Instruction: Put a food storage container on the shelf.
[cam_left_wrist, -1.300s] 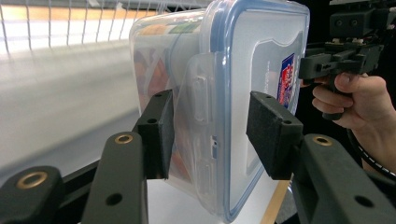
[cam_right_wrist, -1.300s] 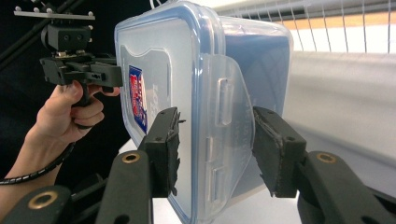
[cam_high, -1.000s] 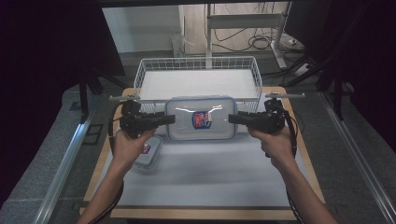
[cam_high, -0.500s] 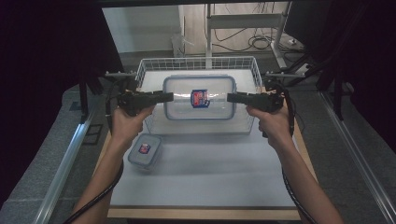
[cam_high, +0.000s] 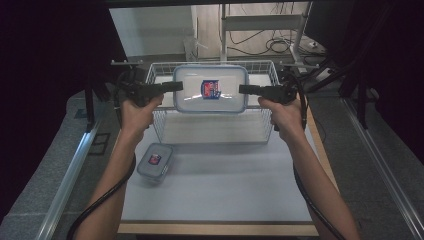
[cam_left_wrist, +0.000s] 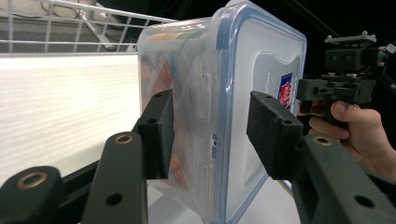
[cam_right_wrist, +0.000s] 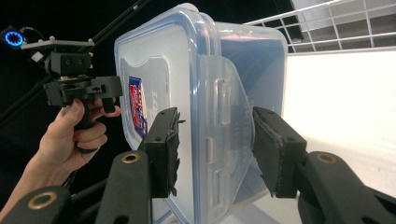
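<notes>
While it hangs between two grips above the wire basket (cam_high: 165, 127), the large lidded container (cam_high: 210, 89) sits upper centre of the high view.
Left hand-held gripper (cam_high: 176, 86) and right hand-held gripper (cam_high: 243, 89) each stand about half open, pads clamped across a short end at its latch flap, one pad on the lid, one on the base. Clear, stiff, smooth plastic; judged light and apparently empty, liable to slip. A small container (cam_high: 154, 161) rests on the worktop (cam_high: 225, 190), lower left.
</notes>
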